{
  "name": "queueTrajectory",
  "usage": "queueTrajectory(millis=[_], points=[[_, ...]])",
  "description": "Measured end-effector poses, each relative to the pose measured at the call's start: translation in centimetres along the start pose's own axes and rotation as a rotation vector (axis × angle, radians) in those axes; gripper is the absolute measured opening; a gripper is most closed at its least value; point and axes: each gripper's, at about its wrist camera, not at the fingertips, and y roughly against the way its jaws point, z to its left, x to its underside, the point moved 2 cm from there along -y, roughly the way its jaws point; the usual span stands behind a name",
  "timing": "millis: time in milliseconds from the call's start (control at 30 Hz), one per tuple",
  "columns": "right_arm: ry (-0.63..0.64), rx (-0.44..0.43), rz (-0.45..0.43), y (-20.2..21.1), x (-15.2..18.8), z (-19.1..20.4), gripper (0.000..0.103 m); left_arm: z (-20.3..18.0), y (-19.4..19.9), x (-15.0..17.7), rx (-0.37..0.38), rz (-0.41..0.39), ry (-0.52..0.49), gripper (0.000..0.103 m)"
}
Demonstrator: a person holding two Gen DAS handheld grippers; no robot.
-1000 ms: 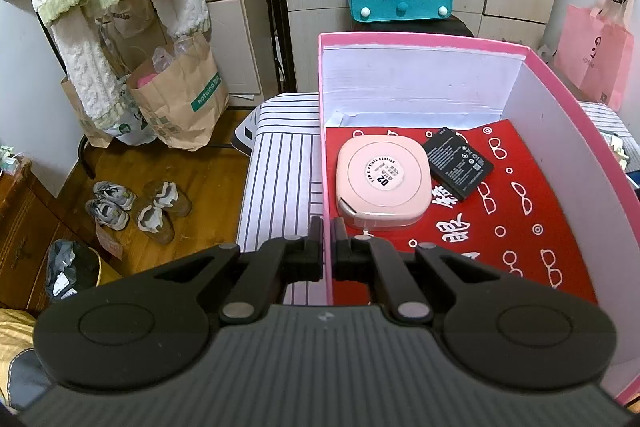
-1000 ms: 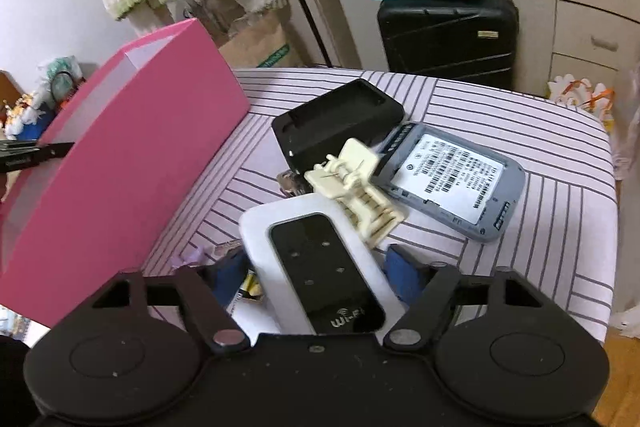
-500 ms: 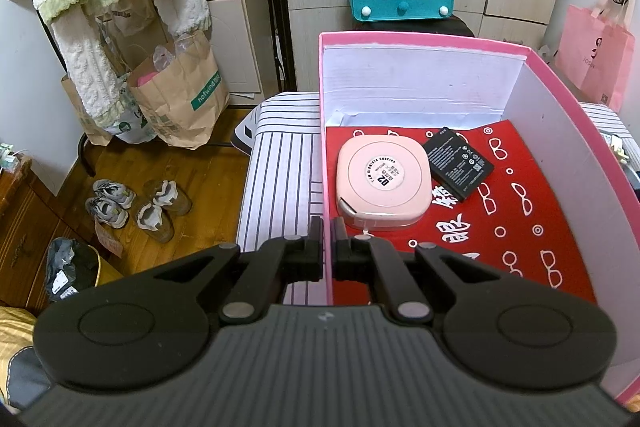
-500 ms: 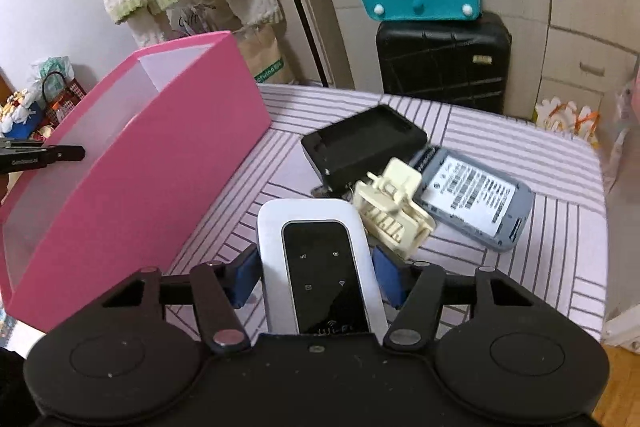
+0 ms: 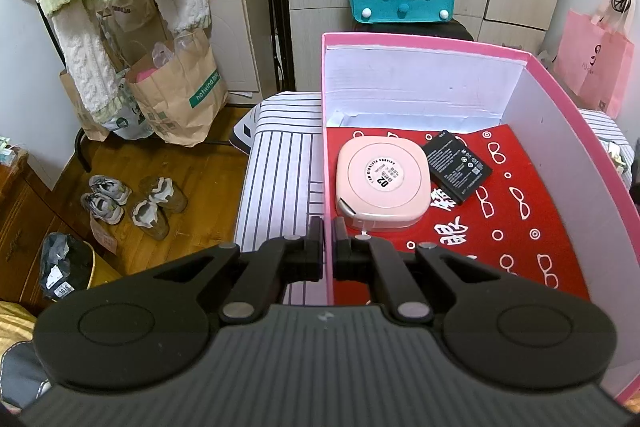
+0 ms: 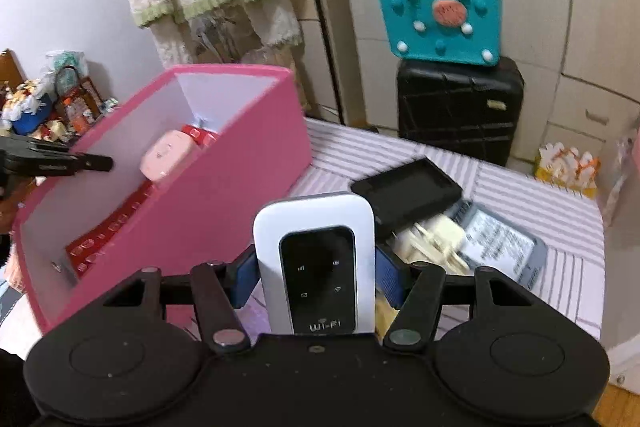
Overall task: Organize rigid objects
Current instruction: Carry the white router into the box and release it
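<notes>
We've got the pink box (image 5: 424,41) sitting on the striped cloth (image 5: 280,163), so we'll place everything else off that box. Our left gripper (image 5: 327,245) is clamped on the box's left wall, one finger outside and one inside, near the close end of that wall. Inside the box, on the red patterned liner (image 5: 512,227), there's a rounded pink case (image 5: 384,183) up against that same left wall, and a flat black battery (image 5: 456,165) touching the case's right edge.

Our right gripper (image 6: 316,273) has its blue pads (image 6: 245,277) pressed on the sides of the white Wi-Fi hotspot (image 6: 316,227); we see it lifted off the cloth, just to the right of the box's outer wall and below its rim. Screen faces up at the camera, "Wi-Fi" text at the near end.

Further right of the box, down on the cloth, are the leftovers: a black tray-like cover (image 6: 408,193), a cream plastic clip (image 6: 436,239) just in front of it, and a grey device with its label up (image 6: 504,243) touching the clip. That bit is blurry, so we can't read the finer details.

Behind the box, a teal felt bag (image 6: 444,23) sits on a black suitcase (image 6: 460,111).
</notes>
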Motion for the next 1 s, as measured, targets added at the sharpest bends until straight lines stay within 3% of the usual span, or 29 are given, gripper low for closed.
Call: queueTrajectory(millis=[300, 533, 767, 1000], points=[[0.043, -0.084, -0.117, 1.9, -4.3, 3.1, 0.065, 0.2, -0.1, -0.1, 0.009, -0.002, 0.011, 0.004], [0.195, -0.175, -0.149, 2.6, -8.3, 7.9, 0.065, 0.2, -0.1, -0.1, 0.014, -0.003, 0.014, 0.004], [0.355, -0.246, -0.011, -1.9, -9.1, 12.9, 0.065, 0.1, -0.2, -0.1, 0.016, -0.003, 0.016, 0.005], [0.556, -0.222, 0.215, -8.2, -8.5, 16.2, 0.065, 0.0, -0.2, -0.1, 0.01, -0.003, 0.007, 0.005]])
